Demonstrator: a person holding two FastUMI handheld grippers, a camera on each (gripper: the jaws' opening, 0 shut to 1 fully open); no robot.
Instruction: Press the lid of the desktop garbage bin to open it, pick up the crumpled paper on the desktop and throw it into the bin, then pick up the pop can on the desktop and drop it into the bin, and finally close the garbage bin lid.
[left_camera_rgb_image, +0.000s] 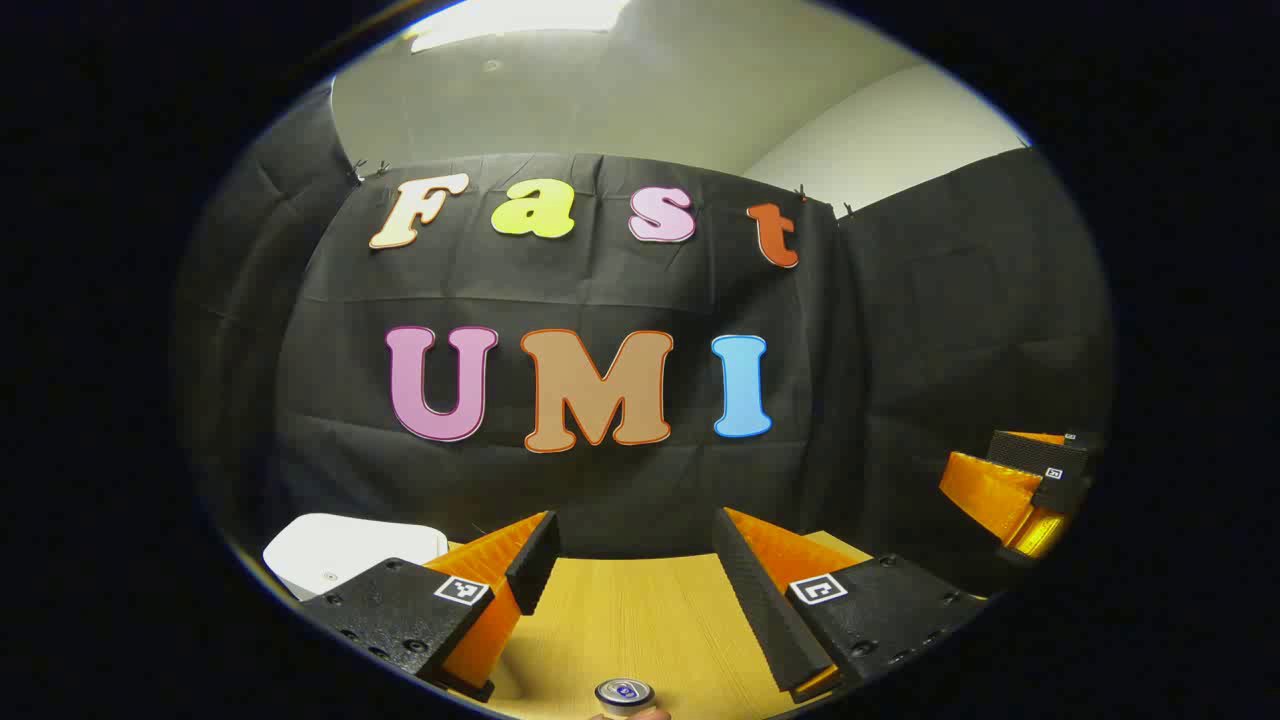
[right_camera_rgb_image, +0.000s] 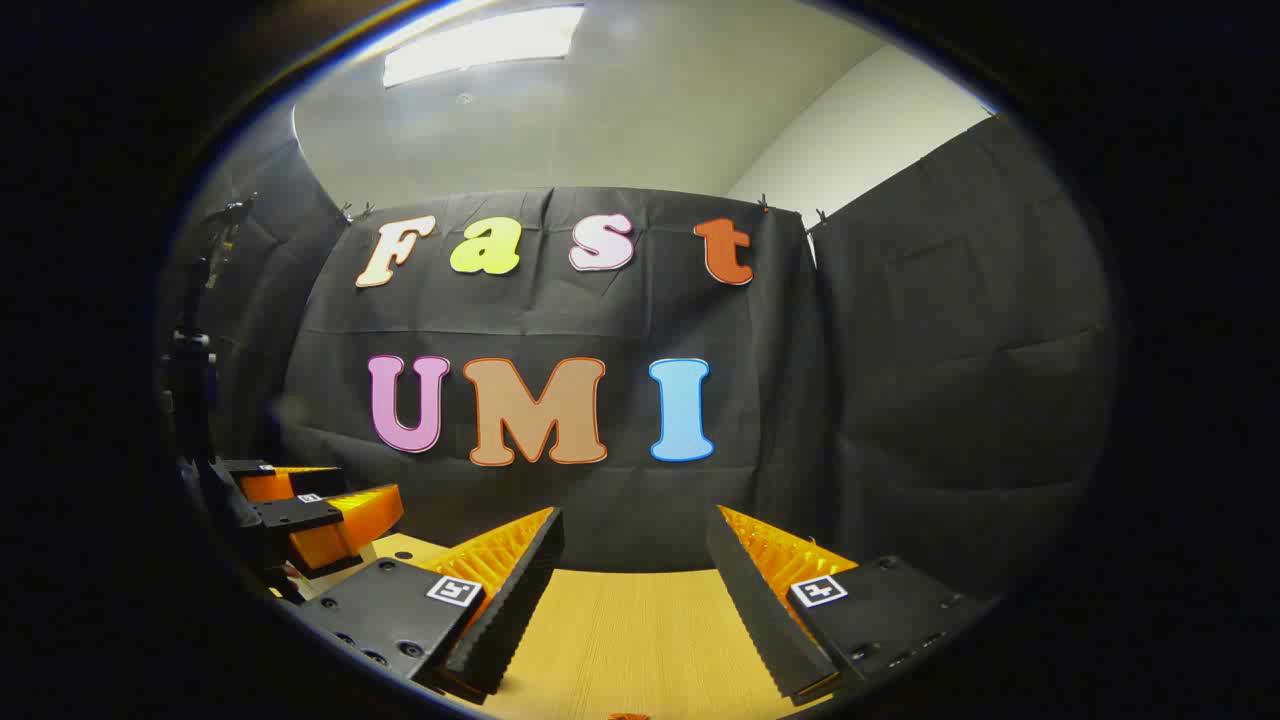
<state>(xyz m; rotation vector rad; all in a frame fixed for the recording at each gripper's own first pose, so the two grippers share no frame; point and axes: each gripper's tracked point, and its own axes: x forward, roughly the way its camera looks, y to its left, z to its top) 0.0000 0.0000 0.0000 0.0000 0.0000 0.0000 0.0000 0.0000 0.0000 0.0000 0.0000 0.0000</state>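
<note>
We are holding both tools above the pale wooden tabletop (left_camera_rgb_image: 640, 620), looking toward the back of the booth, and neither is gripping anything. Largest of the task's things in sight is the white plastic desktop garbage bin (left_camera_rgb_image: 345, 550), its smooth rounded lid showing at the lower left of the left gripper view, just beyond that tool's left finger; whether the lid is shut we are judging it to be, but cannot tell for sure. The left gripper (left_camera_rgb_image: 630, 575) is standing released, jaws spread wide over bare wood, and the right gripper (right_camera_rgb_image: 630, 585) is likewise spread and empty. The small metal top of the pop can (left_camera_rgb_image: 625, 693) is peeking up at the bottom edge of the left gripper view, below and between the left tool's fingers, standing upright as far as we can see. We are reading the first step as the lid press: the bin lies to the left of the left gripper, near it, so the left hand is the nearer one for pushing down on that lid.
</note>
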